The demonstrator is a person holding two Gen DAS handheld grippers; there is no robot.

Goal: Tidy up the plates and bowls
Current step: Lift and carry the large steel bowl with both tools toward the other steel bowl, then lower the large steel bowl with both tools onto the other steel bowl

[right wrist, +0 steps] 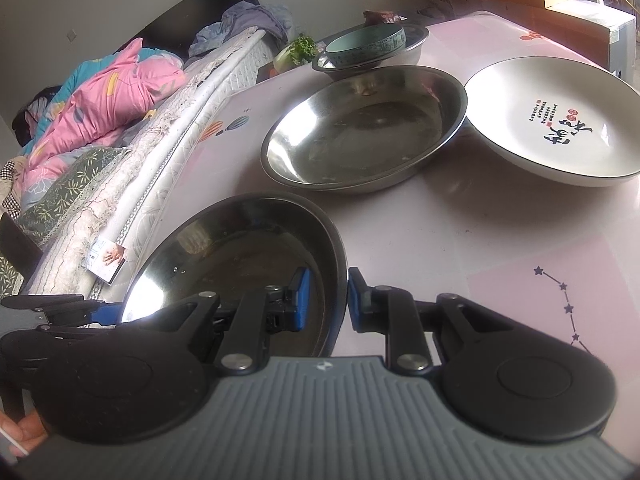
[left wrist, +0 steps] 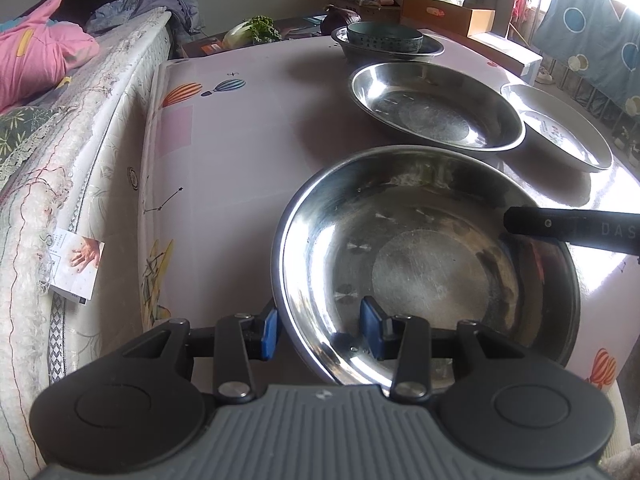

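Two claws straddle the near steel plate [left wrist: 428, 264]: left claw [left wrist: 320, 332] and right claw [right wrist: 324, 300] both apart around its rim, unclamped. Second plate [right wrist: 364, 128] lies straight ahead on the bench [left wrist: 224, 152].

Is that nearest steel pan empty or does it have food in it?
Empty: the nearest steel pan shows only bare, scuffed metal inside.

Black two-finger grippers with blue pads.
Ribbed grey bodies, round black caps, silver pivot screws; left gripper [left wrist: 322, 330], right gripper [right wrist: 325, 300].
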